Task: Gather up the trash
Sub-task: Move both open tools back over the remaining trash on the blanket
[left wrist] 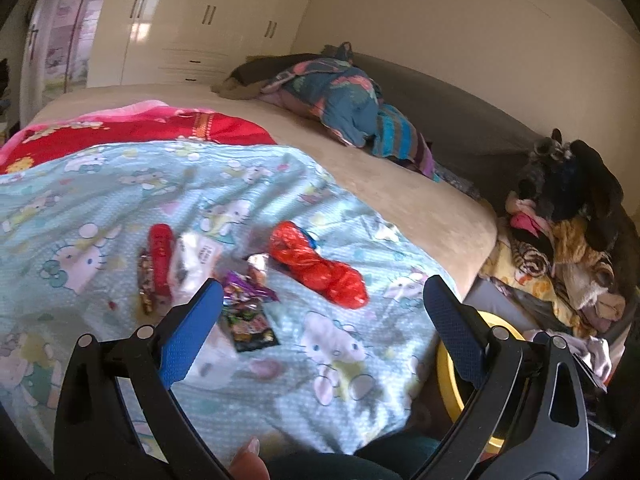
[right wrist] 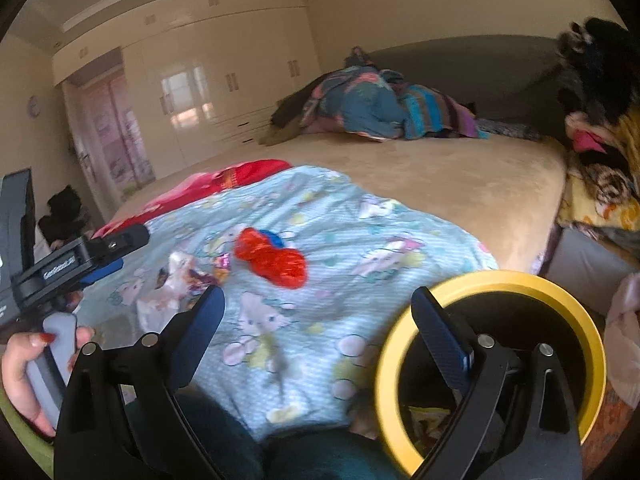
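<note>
**Trash on bed, both tongs apart and empty**

Trash scattered on light blue cartoon-print blanket (left wrist: 120, 184) spread over the bed (left wrist: 400, 192). Crumpled red plastic bag (left wrist: 320, 268) at centre, blue scrap just behind it. Purple foil wrapper (left wrist: 246, 286) and dark snack packet (left wrist: 252, 326) close left of the bag. White wrapper (left wrist: 196, 260) further left, touching red tube-shaped wrapper (left wrist: 160, 258). Yellow-rimmed bin (right wrist: 490, 364) beside the bed edge, below the blanket's near corner.

Left tongs (left wrist: 322, 308) spread wide, nothing between the blue pads, above the near trash. Right tongs (right wrist: 318, 320) likewise wide apart, empty, one finger over the bin mouth. Hand (right wrist: 24, 376) gripping the left tool's grey handle. Clothes heap (left wrist: 560, 248) right of the bed; wardrobe (left wrist: 192, 20) behind.
</note>
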The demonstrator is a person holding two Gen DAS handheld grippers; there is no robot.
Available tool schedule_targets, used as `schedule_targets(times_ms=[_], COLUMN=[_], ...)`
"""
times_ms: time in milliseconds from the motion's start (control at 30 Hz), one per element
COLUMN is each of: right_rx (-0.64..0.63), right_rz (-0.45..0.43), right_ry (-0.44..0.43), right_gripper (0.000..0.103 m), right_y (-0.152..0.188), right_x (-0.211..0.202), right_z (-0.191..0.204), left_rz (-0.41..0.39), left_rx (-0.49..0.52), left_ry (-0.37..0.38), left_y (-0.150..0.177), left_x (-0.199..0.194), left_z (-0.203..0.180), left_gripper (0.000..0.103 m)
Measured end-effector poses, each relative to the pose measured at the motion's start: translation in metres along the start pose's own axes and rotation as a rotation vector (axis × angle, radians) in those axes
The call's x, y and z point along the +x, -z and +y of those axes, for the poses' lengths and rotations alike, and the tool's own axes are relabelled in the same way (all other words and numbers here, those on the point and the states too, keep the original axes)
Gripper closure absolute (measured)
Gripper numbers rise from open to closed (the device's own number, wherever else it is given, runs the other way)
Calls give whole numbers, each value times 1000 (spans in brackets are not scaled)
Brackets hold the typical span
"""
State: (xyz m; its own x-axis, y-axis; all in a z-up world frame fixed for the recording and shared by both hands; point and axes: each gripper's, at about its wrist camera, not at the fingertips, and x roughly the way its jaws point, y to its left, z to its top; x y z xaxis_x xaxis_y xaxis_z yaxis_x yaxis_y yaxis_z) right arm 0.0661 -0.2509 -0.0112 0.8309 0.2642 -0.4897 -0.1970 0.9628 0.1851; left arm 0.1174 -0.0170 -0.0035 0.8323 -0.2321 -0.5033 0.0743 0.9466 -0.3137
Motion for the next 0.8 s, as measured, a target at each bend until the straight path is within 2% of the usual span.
schedule_targets(times_ms=[367,800], right_rx=[-90,-131], right_rz=[31,112], right_ry=[-59,-29], right_gripper=[11,11], right_y=[-7,-5], right_x=[29,96], right_z=[38,48], left_rz=[-6,63], left_rx=[-77,-152], left_ry=[-76,-163], left_y=[-4,14], left_x=[-6,8], left_z=[47,99], left_gripper=[11,11])
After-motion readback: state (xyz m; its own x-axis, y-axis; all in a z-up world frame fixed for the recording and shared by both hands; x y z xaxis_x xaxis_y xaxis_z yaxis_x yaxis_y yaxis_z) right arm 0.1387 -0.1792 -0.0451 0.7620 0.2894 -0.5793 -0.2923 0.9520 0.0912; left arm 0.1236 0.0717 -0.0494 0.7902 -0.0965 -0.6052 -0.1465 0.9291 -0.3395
